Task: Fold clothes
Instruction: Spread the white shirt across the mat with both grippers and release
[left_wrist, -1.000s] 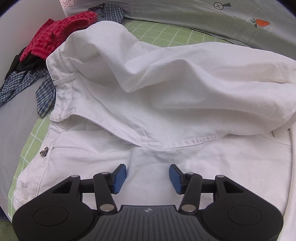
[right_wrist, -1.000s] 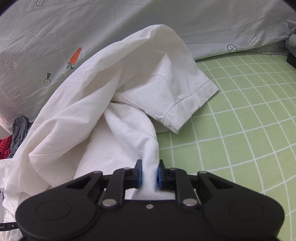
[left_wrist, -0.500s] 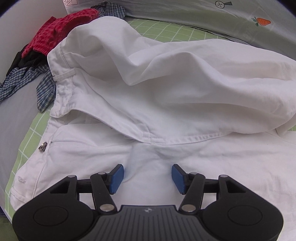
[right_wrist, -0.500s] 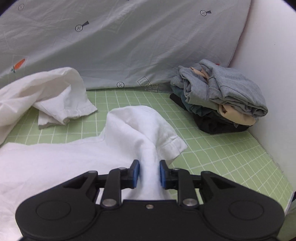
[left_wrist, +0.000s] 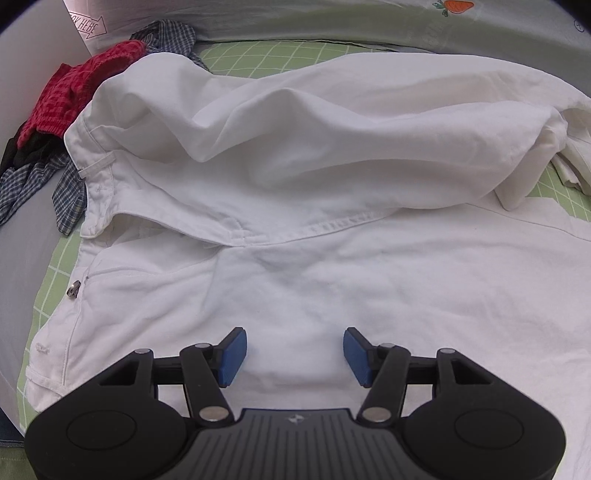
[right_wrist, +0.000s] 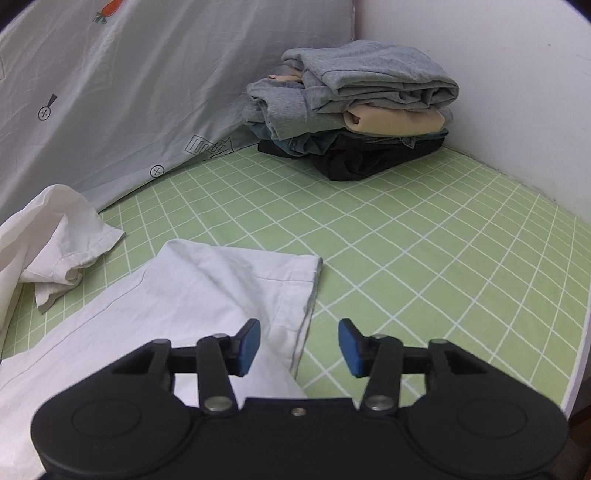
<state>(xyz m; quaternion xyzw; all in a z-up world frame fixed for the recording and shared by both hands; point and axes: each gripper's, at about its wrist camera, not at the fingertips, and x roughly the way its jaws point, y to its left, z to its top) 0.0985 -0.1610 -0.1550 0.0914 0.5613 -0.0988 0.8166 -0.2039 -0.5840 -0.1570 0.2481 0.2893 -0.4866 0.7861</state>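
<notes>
White trousers (left_wrist: 332, 258) lie on a green checked sheet (right_wrist: 424, 258). In the left wrist view the waistband end is at the left and one leg is bunched in a fold across the far side. My left gripper (left_wrist: 294, 352) is open just above the flat fabric near the crotch seam, with nothing between its pads. In the right wrist view one white trouser leg (right_wrist: 207, 291) lies flat, its hem toward the right; the other leg's hem (right_wrist: 62, 243) is crumpled at the left. My right gripper (right_wrist: 299, 345) is open over the flat leg's hem edge.
A stack of folded grey, beige and dark clothes (right_wrist: 354, 107) stands in the far right corner against a white wall. A heap of red knit (left_wrist: 74, 85) and blue plaid clothes (left_wrist: 33, 177) lies at the far left. A grey printed sheet (right_wrist: 129, 92) hangs behind.
My right gripper pulled the trouser leg out to the right, laid it flat and opened, letting it go. The left gripper stayed open over the trousers.
</notes>
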